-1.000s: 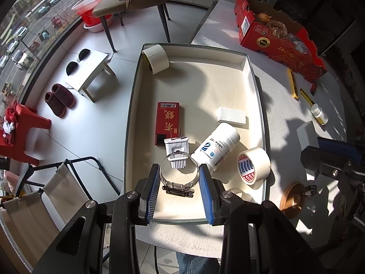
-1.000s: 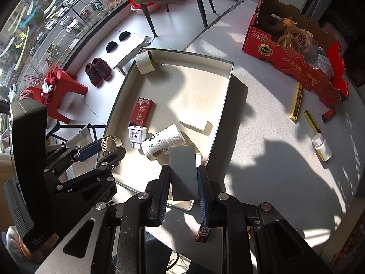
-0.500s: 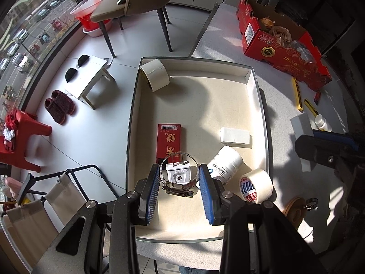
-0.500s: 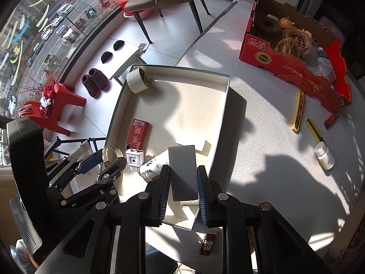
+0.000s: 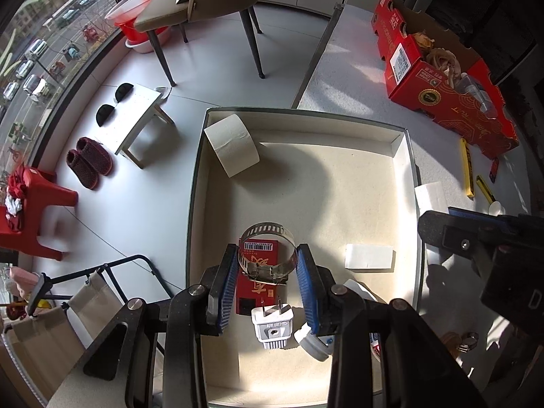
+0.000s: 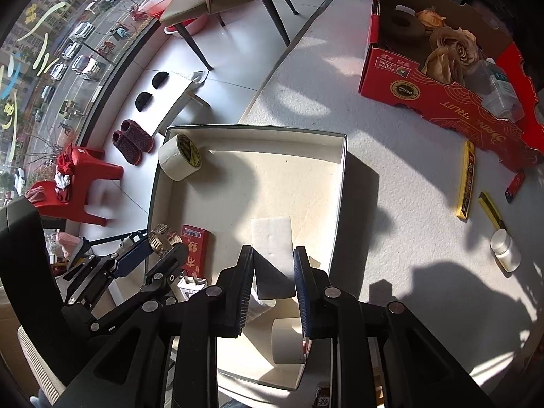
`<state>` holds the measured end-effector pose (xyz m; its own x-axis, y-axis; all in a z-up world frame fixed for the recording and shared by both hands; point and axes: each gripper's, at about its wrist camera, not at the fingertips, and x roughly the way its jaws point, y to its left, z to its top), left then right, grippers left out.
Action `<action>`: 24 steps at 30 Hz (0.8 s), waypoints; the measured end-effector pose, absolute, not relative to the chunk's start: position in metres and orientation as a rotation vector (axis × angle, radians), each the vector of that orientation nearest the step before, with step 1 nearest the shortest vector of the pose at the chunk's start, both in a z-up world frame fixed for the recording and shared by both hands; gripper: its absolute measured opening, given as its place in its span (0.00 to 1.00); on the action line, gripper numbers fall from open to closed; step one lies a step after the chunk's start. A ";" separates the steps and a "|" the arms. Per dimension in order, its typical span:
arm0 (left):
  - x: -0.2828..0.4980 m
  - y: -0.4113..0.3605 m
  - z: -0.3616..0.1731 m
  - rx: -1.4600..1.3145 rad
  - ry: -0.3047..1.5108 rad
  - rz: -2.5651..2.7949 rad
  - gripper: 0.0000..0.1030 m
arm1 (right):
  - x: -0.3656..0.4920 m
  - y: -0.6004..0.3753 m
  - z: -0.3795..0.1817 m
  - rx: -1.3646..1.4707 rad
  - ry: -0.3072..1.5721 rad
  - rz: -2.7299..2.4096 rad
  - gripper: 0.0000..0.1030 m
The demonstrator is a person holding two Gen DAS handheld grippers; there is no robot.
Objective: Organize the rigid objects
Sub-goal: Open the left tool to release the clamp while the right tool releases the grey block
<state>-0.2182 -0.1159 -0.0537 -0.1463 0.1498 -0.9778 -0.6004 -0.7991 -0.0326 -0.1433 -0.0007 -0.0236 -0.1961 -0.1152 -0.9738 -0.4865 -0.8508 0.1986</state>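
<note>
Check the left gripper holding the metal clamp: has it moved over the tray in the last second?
Yes. The left gripper with the hose clamp moved toward the tray's far end: from the white plug to the red box.

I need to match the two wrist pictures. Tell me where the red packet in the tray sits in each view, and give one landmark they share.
Left wrist view: the red packet lies low in the centre, seen through the metal clamp ring held by the left gripper.
Right wrist view: the red packet lies at lower left, beside the left gripper.
Shared landmark: the tape roll in the tray's far left corner.
</note>
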 end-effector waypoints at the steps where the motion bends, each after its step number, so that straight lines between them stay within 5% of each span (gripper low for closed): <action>1: -0.220 -0.113 -0.055 -1.633 0.512 1.990 0.36 | -0.145 0.002 -0.026 -1.810 0.714 2.133 0.24; 24: -0.220 -0.093 -0.083 -1.657 0.609 1.930 0.36 | -0.151 0.018 -0.065 -1.849 0.796 2.048 0.24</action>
<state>-0.2200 -0.0934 -0.0834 -0.1164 0.0950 -0.9886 -0.6456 -0.7637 0.0026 -0.1510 0.0180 -0.0649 -0.1500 -0.1605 -0.9756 -0.5408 -0.8127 0.2168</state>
